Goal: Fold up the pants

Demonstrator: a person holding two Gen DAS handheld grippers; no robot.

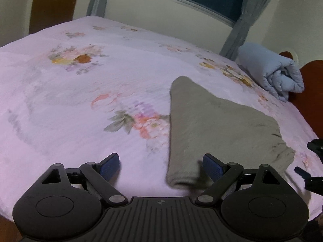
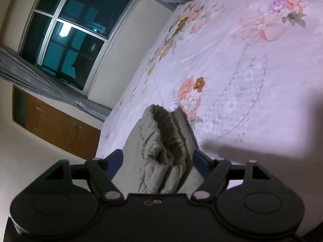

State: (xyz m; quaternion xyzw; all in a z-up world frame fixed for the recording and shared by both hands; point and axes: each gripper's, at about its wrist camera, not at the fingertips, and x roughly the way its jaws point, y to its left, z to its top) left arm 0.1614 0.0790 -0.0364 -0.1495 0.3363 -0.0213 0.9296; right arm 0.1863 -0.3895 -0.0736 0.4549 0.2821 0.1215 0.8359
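Grey-green pants (image 1: 212, 121) lie folded on the pink flowered bedsheet (image 1: 80, 100), tapering to a narrow rounded end far from me. My left gripper (image 1: 161, 161) hovers open over the sheet. Its right blue pad (image 1: 212, 167) is at the near folded edge of the pants, and nothing lies between the pads. In the right wrist view the bunched waistband of the pants (image 2: 161, 141) stands between the fingers of my right gripper (image 2: 158, 157), which is open. The left pad (image 2: 117, 159) is clear of the cloth. Black parts of the right gripper (image 1: 310, 161) show at the left wrist view's right edge.
A rolled pale blue quilt (image 1: 272, 70) lies at the bed's far right, by a red-brown headboard (image 1: 310, 92). Beyond the bed are a dark window (image 2: 66, 34) with grey curtains and a wooden cabinet (image 2: 56, 125). The sheet left of the pants is bare.
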